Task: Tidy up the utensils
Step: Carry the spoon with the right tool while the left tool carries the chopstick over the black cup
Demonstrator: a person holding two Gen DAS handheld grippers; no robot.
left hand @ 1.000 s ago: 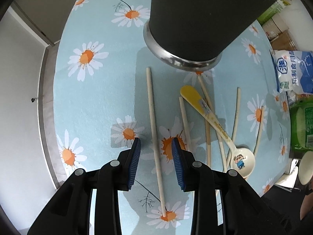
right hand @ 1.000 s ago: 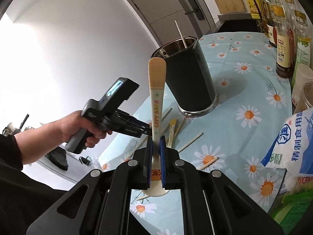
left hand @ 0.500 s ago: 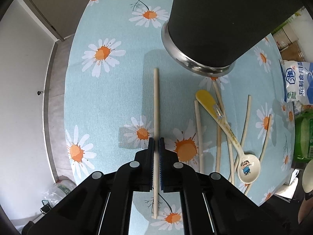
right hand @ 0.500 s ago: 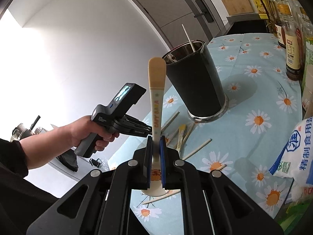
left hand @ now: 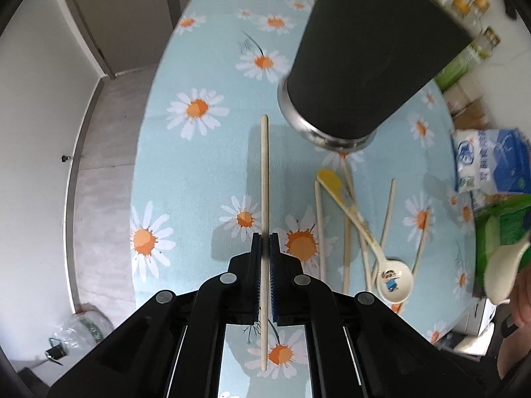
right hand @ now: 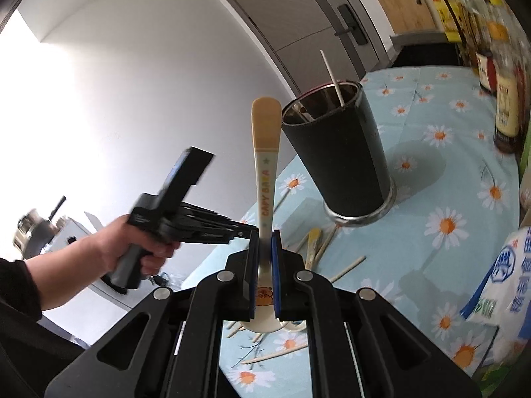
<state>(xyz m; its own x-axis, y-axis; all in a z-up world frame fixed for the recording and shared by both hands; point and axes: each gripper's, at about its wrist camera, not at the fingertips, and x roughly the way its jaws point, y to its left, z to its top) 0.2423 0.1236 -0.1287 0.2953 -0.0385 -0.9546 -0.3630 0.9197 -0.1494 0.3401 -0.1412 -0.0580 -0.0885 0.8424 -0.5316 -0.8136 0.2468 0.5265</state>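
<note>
1. The left gripper (left hand: 264, 243) is now clenching a chopstick (left hand: 264, 179) between its blue pads. A second ago the jaws were standing apart on either side of it; half a second ago they had already closed.
2. The chopstick's shadow on the cloth (left hand: 199, 172) is now falling clear of the stick, and the cup (left hand: 375, 49) is looming larger in the left view than before. I judge the stick is being lifted off the table, so the pick looks done and the carry to the cup is starting.
3. The right gripper (right hand: 264, 247) is gripping a spoon (right hand: 265, 152) by the lower handle, as it was a second ago. It is waiting in the air, near the cup (right hand: 335, 152).
4. The chopstick's long axis is running straight along the left gripper's line of sight. Its far end is pointing toward the cup's base, and its near end is sticking out behind the pads.
5. The spoon is standing nearly upright, handle tip up and bowl down behind the pads. Its long axis is leaning slightly away from the cup.
6. One stick (right hand: 332, 78) is already leaning out of the cup. Several more chopsticks (left hand: 345, 232) and a second spoon (left hand: 393, 278) are lying loose on the cloth, so I judge much of the task remains.
</note>
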